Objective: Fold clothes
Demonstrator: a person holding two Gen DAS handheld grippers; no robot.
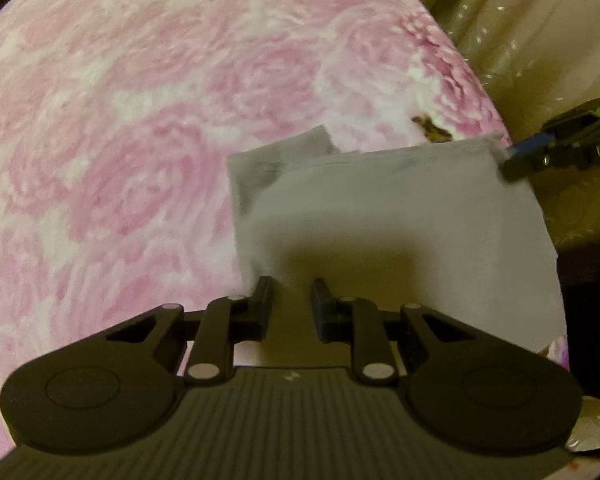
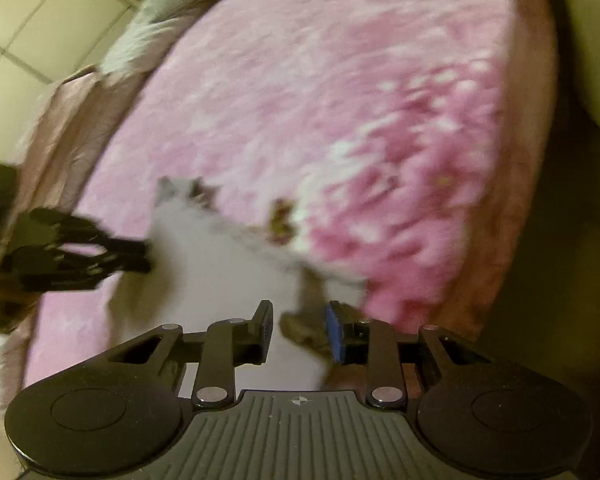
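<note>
Both hand-held grippers, left (image 1: 290, 304) and right (image 2: 298, 330), stand apart over the folded pale grey cloth garment (image 1: 400, 216) on the pink floral bed (image 1: 140, 120); align edges before pressing flat.

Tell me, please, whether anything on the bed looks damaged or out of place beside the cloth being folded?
Yes: a small ragged brown patch mars the pink floral bedspread, just beyond the grey cloth. It looks like a hole or stain; blur prevents telling which.
</note>
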